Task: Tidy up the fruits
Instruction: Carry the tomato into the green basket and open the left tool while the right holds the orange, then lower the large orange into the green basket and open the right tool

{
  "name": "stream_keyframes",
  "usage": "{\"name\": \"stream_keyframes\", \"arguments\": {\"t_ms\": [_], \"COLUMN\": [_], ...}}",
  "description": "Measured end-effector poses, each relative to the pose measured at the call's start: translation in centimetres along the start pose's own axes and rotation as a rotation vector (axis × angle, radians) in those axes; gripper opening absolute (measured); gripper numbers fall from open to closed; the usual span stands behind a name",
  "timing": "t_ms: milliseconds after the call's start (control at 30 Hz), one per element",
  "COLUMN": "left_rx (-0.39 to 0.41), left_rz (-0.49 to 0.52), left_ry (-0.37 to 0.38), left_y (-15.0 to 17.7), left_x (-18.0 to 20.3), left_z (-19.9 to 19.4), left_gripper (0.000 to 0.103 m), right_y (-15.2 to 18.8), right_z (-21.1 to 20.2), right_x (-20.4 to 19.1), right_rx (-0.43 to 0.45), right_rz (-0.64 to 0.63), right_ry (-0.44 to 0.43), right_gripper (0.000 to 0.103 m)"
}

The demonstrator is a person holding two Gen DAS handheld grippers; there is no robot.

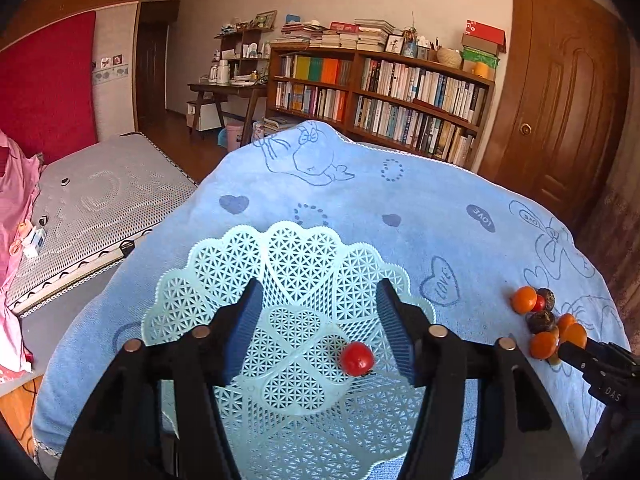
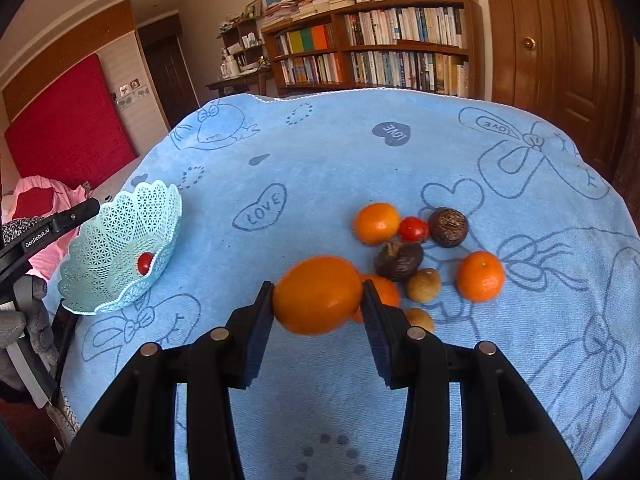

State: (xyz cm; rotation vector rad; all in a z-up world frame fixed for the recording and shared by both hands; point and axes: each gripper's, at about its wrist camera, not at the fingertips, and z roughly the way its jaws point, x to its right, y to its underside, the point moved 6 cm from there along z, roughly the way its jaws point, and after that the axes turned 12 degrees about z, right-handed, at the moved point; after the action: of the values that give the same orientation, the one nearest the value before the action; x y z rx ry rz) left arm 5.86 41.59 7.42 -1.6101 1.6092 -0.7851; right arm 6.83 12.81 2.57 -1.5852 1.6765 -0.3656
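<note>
A blue towel (image 2: 320, 168) with heart and "love" prints covers the tabletop and fills most of both views. On it, at the left of the right wrist view, a pale green lattice basket (image 2: 120, 252) sits tipped, its mouth facing the pile of fruit, with one small red tomato (image 2: 145, 263) already inside. In the left wrist view the same basket (image 1: 288, 280) spreads across the lower centre, and the left tongs (image 1: 320, 332) stand apart over it with nothing between them; the tomato (image 1: 357, 358) lies just inside the right-hand finger.

The right tongs (image 2: 318, 306) are clamped on an orange (image 2: 318, 295), one pad on each side, its longer axis running across the frame from finger to finger. It appears lifted slightly clear of the towel, though that is hard to confirm.

The basket lies to the left and a little above the held orange in the frame, well apart, so the carry should probably go leftward toward its open mouth. The left tongs are already at the basket and could steady it.

The remaining fruit (image 2: 424, 256) sits just right of centre: other oranges, a second tomato, two dark wrinkled fruits and two small brownish ones, mostly touching.
</note>
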Motion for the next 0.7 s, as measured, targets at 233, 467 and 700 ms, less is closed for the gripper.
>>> {"name": "stream_keyframes", "arguments": {"t_ms": [233, 467, 700], "left_rx": [0.066, 0.098, 0.113], "left_rz": [-0.028, -0.015, -0.019], "left_ry": [-0.049, -0.063, -0.074], "left_y": [-1.4, -2.3, -2.6], "left_x": [-2.6, -2.8, -3.2], "left_z": [-2.4, -3.4, -3.8], "left_gripper": [0.09, 0.095, 0.1], "right_y": [0.3, 1.6, 2.6], "right_z": [1.2, 3.0, 4.2], "right_x": [-7.1, -13.6, -17.3], "right_rx": [-0.041, -0.1, -0.133], "right_rz": [-0.056, -0.111, -0.13], "right_ry": [-0.132, -0.229, -0.296], "right_gripper": [0.044, 0.044, 0.046]}}
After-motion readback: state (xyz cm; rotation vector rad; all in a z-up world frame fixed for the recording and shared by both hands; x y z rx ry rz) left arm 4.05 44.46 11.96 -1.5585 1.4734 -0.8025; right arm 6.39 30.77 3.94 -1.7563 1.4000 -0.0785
